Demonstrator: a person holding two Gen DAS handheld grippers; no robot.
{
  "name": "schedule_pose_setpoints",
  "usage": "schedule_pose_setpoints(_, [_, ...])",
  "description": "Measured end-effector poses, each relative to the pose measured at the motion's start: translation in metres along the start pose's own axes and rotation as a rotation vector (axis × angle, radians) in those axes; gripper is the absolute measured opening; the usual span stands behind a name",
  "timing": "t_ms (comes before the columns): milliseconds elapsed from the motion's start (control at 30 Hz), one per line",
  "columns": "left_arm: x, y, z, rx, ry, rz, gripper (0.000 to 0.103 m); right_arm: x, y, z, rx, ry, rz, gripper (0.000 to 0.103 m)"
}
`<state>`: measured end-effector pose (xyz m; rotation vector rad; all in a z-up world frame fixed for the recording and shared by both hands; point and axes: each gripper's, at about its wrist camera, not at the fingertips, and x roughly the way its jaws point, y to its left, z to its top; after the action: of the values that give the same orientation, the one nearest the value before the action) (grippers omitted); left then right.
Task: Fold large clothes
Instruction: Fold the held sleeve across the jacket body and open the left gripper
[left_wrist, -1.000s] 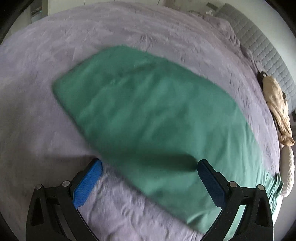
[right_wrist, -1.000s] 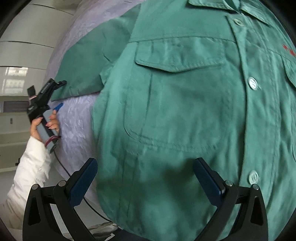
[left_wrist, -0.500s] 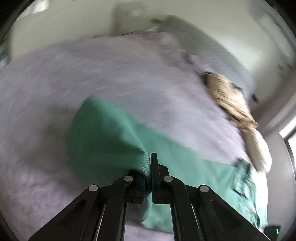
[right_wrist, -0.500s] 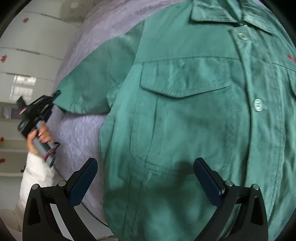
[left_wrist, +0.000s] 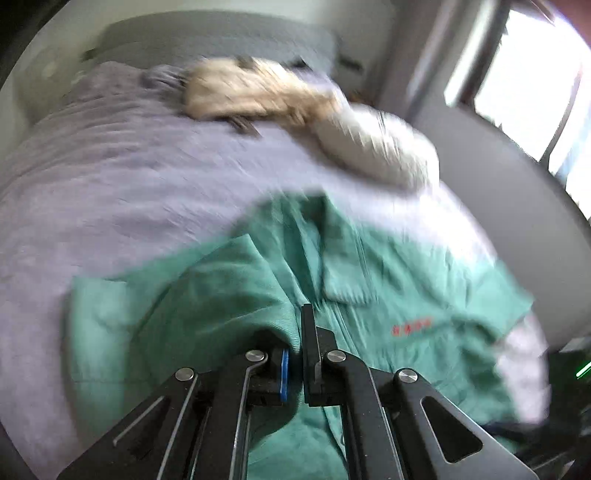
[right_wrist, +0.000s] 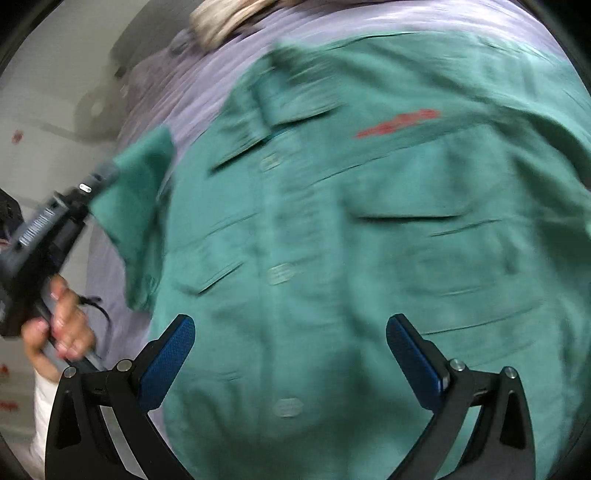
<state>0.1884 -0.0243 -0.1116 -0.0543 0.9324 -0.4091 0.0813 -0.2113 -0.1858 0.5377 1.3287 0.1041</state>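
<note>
A green cotton button-front work shirt (right_wrist: 332, 240) with red chest lettering lies face up on the lilac textured bedspread (left_wrist: 110, 166). The left gripper (left_wrist: 295, 354) is clamped tight on the shirt's sleeve (left_wrist: 221, 295), lifting it over the shirt's front, a fold of green cloth pinched between the pads. The right gripper (right_wrist: 290, 354) hangs above the shirt's lower front, jaws spread wide, holding nothing. A tan and cream heap of clothing (left_wrist: 295, 107) rests beyond the shirt's collar. Both views are blurred.
</note>
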Motion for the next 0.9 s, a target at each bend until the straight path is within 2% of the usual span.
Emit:
schedule_pose_setpoints(33, [0.019, -0.017, -0.008, 0.062, 0.045, 0.049, 0.006, -0.003, -0.012, 0.003, 0.021, -0.005, -0.011, 0.103])
schedule_pose_setpoints(67, [0.033, -0.025, -0.017, 0.111, 0.084, 0.084, 0.011, -0.004, -0.02, 0.004, 0.037, -0.007, -0.021, 0.103])
schedule_pose_setpoints(133, [0.047, -0.039, -0.03, 0.172, 0.126, 0.118, 0.043, -0.007, -0.036, 0.006, 0.062, -0.012, -0.029, 0.103])
schedule_pose_setpoints(167, [0.047, -0.041, -0.039, 0.186, 0.129, 0.129, 0.072, -0.01, -0.04, 0.008, 0.065, -0.016, -0.033, 0.103])
schedule_pose_setpoints(200, [0.043, -0.045, -0.045, 0.198, 0.113, 0.149, 0.086, -0.011, -0.044, 0.009, 0.066, -0.02, -0.039, 0.103])
schedule_pose_setpoints(333, [0.023, -0.042, -0.058, 0.223, 0.097, 0.172, 0.086, -0.018, -0.05, 0.022, 0.052, -0.043, -0.059, 0.103])
schedule_pose_setpoints(433, [-0.012, -0.023, -0.066, 0.159, 0.072, 0.172, 0.086, -0.024, -0.034, 0.037, -0.012, -0.069, -0.062, 0.103])
schedule_pose_setpoints(467, [-0.026, -0.013, -0.069, 0.128, 0.054, 0.193, 0.086, -0.027, -0.027, 0.039, -0.04, -0.077, -0.056, 0.103])
schedule_pose_setpoints(533, [-0.047, 0.014, -0.078, 0.061, 0.024, 0.29, 0.086, -0.022, 0.009, 0.05, -0.143, -0.096, -0.041, 0.103])
schedule_pose_setpoints(600, [-0.062, 0.047, -0.09, -0.024, 0.03, 0.388, 0.086, -0.011, 0.046, 0.055, -0.251, -0.101, -0.032, 0.103])
schedule_pose_setpoints(667, [-0.069, 0.08, -0.105, -0.117, 0.062, 0.453, 0.086, 0.011, 0.094, 0.057, -0.386, -0.095, -0.041, 0.103])
schedule_pose_setpoints(700, [-0.071, 0.092, -0.11, -0.152, 0.081, 0.465, 0.086, 0.03, 0.123, 0.056, -0.471, -0.084, -0.047, 0.103])
schedule_pose_setpoints(767, [-0.072, 0.116, -0.12, -0.228, 0.105, 0.489, 0.086, 0.057, 0.156, 0.052, -0.566, -0.08, -0.073, 0.103])
schedule_pose_setpoints(833, [-0.071, 0.139, -0.127, -0.299, 0.113, 0.487, 0.086, 0.097, 0.186, 0.044, -0.677, -0.059, -0.139, 0.103])
schedule_pose_setpoints(900, [-0.063, 0.154, -0.134, -0.341, 0.135, 0.49, 0.086, 0.13, 0.2, 0.036, -0.758, -0.054, -0.219, 0.103])
